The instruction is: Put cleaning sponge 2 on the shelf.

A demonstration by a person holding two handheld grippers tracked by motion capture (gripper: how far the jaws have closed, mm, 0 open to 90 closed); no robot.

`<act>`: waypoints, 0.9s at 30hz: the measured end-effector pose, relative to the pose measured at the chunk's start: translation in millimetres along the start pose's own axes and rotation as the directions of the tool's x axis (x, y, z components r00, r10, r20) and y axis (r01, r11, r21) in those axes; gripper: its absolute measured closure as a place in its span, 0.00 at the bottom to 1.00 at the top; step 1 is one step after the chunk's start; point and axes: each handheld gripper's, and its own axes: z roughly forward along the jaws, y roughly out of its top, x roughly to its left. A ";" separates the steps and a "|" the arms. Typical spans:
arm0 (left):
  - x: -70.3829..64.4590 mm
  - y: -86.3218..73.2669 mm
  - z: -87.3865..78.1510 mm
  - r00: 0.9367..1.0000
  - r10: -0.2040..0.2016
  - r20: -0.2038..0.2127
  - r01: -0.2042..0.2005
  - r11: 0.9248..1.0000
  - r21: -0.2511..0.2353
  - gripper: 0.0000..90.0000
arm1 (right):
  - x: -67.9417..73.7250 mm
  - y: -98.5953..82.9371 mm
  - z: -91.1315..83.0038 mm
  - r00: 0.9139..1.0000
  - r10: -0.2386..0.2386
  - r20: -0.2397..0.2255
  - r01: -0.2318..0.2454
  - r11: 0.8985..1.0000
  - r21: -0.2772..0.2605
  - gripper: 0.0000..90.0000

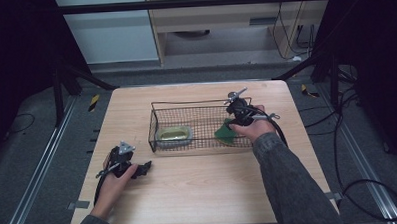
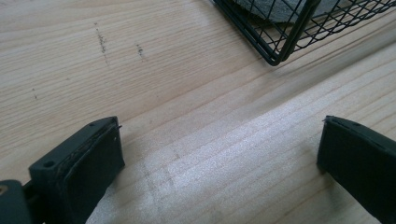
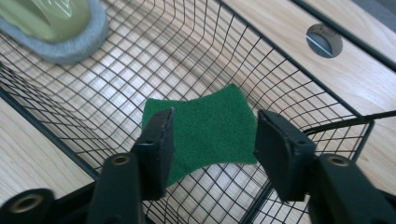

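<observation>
A black wire basket stands mid-table. A green scouring pad lies on the floor of its right end. A yellow-green sponge with a grey base lies at its left end. My right gripper reaches into the basket's right end. In the right gripper view it is open, with the slightly curled pad on the mesh below its jaws and the sponge farther off. My left gripper rests low at the table's front left. It is open over bare wood near a basket corner.
The wooden table has bare wood in front of the basket and on both sides. A grey round plug sits in the tabletop beyond the basket. Black frame bars and cables surround the table on the floor.
</observation>
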 end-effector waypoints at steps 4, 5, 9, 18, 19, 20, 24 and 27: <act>0.1 0.2 0.1 1.000 0.002 -0.001 -0.002 1.000 -0.001 0.00 | -1.2 -1.2 -7.5 1.000 0.024 0.004 -0.024 0.999 -0.041 0.37; 0.1 0.2 0.2 1.000 0.002 -0.001 -0.002 1.000 -0.001 0.00 | -1.5 -1.8 -9.9 0.999 0.033 0.005 -0.033 0.998 -0.055 0.33; 0.1 0.2 0.2 1.000 0.002 -0.001 -0.002 1.000 -0.001 0.00 | -4.5 -6.1 -17.5 0.997 0.071 0.015 -0.069 0.993 -0.099 0.15; 0.0 0.3 0.1 1.000 0.000 -0.001 0.000 1.000 0.002 0.00 | -13.2 -19.5 -29.1 0.990 0.131 0.060 -0.122 0.985 -0.125 0.07; -0.2 0.3 0.2 1.000 -0.002 -0.002 0.002 1.000 0.002 0.00 | -14.3 -20.7 -30.5 0.988 0.139 0.062 -0.131 0.983 -0.129 0.08; -0.1 0.3 0.2 1.000 -0.001 -0.002 0.001 1.000 0.002 0.00 | -17.0 -23.6 -33.4 0.987 0.142 0.073 -0.131 0.982 -0.136 0.08; -0.2 0.3 0.2 1.000 -0.001 -0.002 0.001 1.000 0.002 0.00 | -24.8 -33.5 -41.9 0.982 0.168 0.087 -0.153 0.976 -0.153 0.08; -0.2 0.3 0.2 1.000 -0.001 -0.002 0.001 1.000 0.001 0.00 | -32.2 -43.5 -48.0 0.975 0.199 0.094 -0.182 0.970 -0.163 0.08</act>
